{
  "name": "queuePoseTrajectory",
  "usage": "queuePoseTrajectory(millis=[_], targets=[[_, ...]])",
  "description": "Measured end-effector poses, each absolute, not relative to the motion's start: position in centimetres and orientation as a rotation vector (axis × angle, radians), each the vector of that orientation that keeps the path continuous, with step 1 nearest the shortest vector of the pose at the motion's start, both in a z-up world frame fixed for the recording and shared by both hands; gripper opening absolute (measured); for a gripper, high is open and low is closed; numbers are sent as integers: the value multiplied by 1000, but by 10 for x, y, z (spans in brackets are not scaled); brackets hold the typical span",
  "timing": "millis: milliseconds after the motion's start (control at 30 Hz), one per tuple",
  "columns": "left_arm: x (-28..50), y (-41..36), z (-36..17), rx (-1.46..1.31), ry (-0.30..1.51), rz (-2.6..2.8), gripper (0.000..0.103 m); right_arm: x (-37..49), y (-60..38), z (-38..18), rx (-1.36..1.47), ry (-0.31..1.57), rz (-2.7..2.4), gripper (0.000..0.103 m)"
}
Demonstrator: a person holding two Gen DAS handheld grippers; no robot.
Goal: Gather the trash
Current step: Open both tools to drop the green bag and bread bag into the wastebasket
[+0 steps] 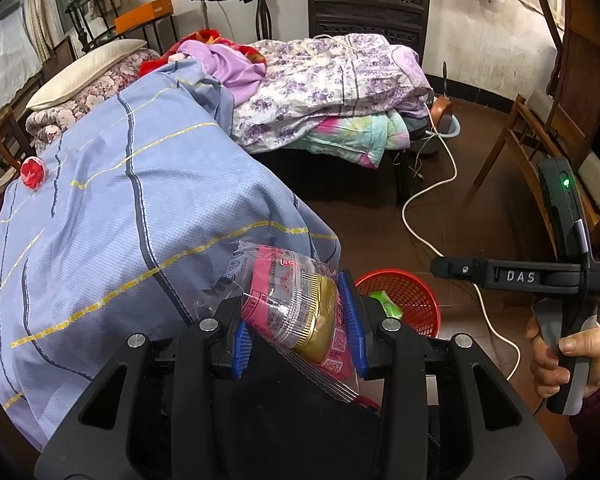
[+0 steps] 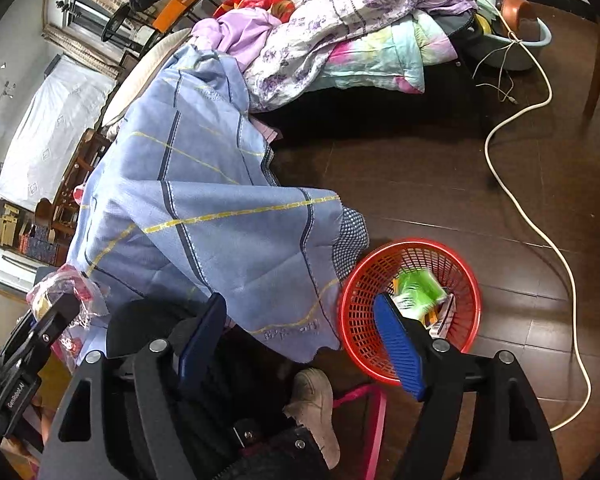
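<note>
Blue-padded left tongs (image 1: 300, 320) were clamped on a crinkled clear plastic wrapper printed in pink and gold (image 1: 296, 304), its long axis tilted across the pads, upper end leaning left over the pale blue checked bedsheet (image 1: 120, 208). Farther left on that sheet lay a small red round item (image 1: 33, 173), possibly more trash; I could not tell. To the right of my held wrapper, on the dark floor below the bed edge, stood the red round plastic mesh basket (image 1: 416, 300), already holding a green packet (image 2: 418, 286). My right tongs (image 2: 300, 332) hung spread wide apart and empty above the basket's near rim, one pad over the mesh. By my judgement the left tongs must travel rightward and down to bring the wrapper over the basket; the right hand (image 1: 568, 356) was nearer the basket, but carried nothing.
</note>
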State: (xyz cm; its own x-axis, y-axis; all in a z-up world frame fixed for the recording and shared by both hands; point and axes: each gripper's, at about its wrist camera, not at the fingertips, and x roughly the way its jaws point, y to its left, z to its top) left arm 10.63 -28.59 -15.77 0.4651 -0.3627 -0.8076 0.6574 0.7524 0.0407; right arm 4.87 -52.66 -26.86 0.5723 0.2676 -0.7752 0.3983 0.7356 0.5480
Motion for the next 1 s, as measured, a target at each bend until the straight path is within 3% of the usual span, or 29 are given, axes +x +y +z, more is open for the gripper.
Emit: queuePoseTrajectory(millis=[533, 1000], targets=[[100, -334, -168, 427, 909, -765, 40, 16, -538, -180, 733, 702, -69, 79], [81, -438, -265, 633, 1051, -950, 44, -13, -582, -180, 827, 612, -123, 80]])
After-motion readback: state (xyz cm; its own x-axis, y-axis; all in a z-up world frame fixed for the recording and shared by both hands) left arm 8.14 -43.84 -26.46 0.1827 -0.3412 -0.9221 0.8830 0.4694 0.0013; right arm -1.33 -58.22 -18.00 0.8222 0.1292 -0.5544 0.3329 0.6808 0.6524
